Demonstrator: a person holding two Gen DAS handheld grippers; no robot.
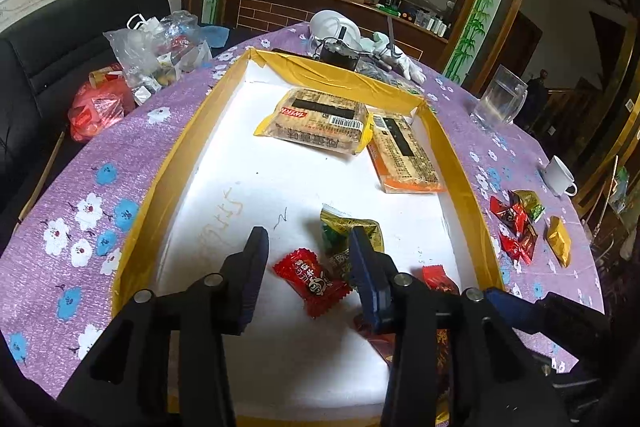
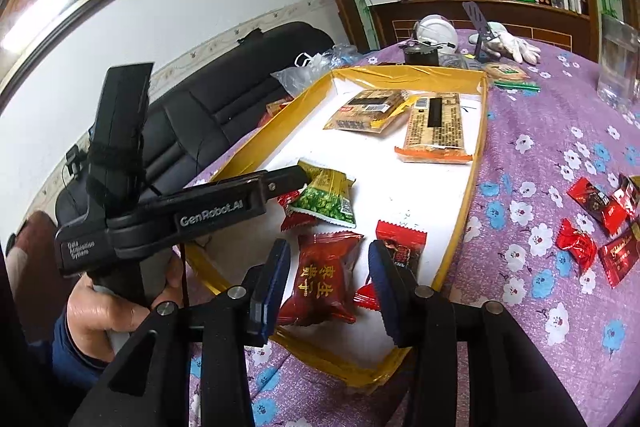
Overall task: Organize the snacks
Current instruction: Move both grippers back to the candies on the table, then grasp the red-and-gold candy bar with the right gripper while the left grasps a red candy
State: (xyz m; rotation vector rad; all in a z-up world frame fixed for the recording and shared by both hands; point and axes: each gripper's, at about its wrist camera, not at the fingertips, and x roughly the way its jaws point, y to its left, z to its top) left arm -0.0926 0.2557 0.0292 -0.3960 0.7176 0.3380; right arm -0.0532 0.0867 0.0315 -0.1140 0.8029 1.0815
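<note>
Both the left gripper [image 1: 310, 259] and the right gripper [image 2: 330, 279] hang open and empty over snacks already in the shallow yellow-edged white tray [image 1: 192, 131], while shiny red candies [image 2: 600, 227] wait right of it on the purple flowered cloth

A round worktop [image 1: 120, 163] under a purple cloth with white and blue flowers carries a shallow tray [image 1: 168, 163] with yellow taped walls and a white floor, set in the middle. To the right of the tray lie loose red, green and gold wrapped snacks [image 1: 520, 223]. Farther right stands a white cup [image 1: 558, 175], and a clear glass mug [image 1: 500, 99] sits toward the far right. At the far edge lie a white helmet [image 1: 334, 23] and white gloves [image 2: 514, 45].
</note>
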